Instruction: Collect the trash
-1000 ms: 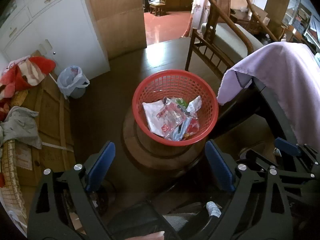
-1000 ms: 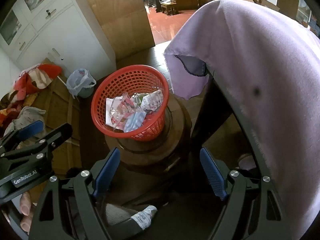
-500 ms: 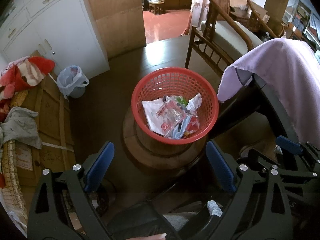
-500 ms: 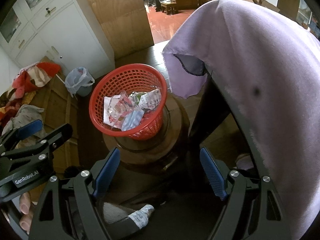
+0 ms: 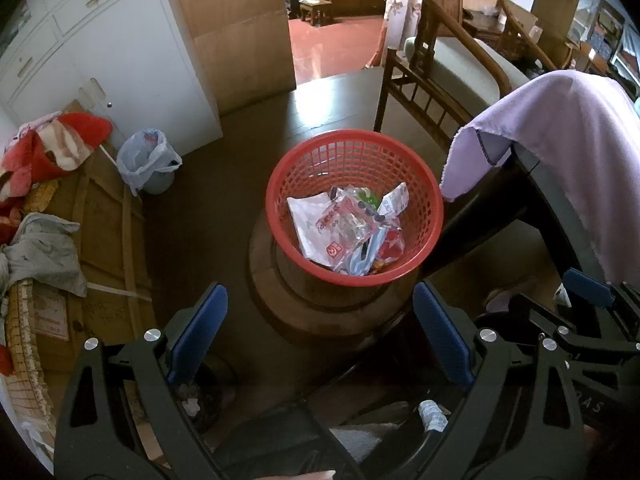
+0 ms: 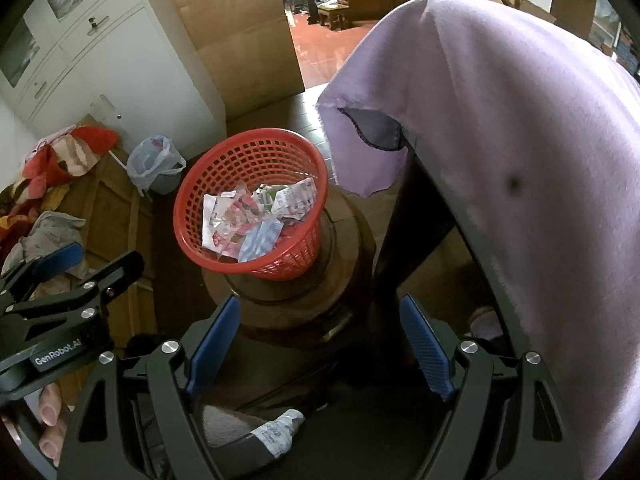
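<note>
Hovering above and short of the red basket [image 5: 354, 204], both grippers carry nothing: the left gripper [image 5: 320, 340] has its blue pads spread wide with only dim floor between them, and the right gripper [image 6: 320, 344] is spread the same way and equally empty. The basket stands on a round wooden stool [image 5: 316, 308], covering most of the stool's top and sitting nearer its far edge. The trash [image 5: 348, 232] lies inside it, heaped toward the near wall.

Judging from this, the collecting looks largely done, or the basket itself is the next thing to lift. To do that well, bring one set of jaws down over the near rim, pinch the mesh wall squarely, and lift straight up so the light wrappers do not spill. Keep clear of the purple cloth [image 6: 500, 160] that hangs off the dark table edge just beside the basket's right side.

Count: one basket, one stool, and two grippers. The wrappers overlap too much for an exact count, perhaps five or six: a white sheet, a clear packet with red print, a pale blue piece, a printed white wrapper and something green. One lined bin [image 5: 150, 162] stands on the floor near the white cabinet [image 5: 120, 52], well apart from the stool.
</note>
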The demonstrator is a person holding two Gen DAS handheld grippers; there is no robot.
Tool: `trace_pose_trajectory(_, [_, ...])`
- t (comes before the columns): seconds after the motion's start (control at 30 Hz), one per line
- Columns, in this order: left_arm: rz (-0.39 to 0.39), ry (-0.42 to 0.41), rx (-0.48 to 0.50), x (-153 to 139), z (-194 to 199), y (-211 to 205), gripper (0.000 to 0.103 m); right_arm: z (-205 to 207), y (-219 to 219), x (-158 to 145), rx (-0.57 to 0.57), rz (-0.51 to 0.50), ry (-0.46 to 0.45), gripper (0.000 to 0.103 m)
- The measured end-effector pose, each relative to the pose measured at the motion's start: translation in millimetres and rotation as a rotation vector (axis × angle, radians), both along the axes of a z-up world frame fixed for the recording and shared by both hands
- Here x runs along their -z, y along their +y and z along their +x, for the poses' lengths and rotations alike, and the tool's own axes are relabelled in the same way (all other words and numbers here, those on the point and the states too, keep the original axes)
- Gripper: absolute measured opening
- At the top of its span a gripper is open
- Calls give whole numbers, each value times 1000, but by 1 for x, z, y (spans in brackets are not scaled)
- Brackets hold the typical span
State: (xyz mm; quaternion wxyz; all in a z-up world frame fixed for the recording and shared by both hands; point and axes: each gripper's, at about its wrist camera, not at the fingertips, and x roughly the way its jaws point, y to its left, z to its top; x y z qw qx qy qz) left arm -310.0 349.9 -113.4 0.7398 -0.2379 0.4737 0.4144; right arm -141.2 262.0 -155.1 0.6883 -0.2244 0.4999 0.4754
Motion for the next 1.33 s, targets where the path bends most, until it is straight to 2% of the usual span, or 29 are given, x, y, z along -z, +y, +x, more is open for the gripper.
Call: trace_pose_trajectory(1.33, [-9,25,1,6,2,-1,91,-3,-2,6,-4,-9,-5,82])
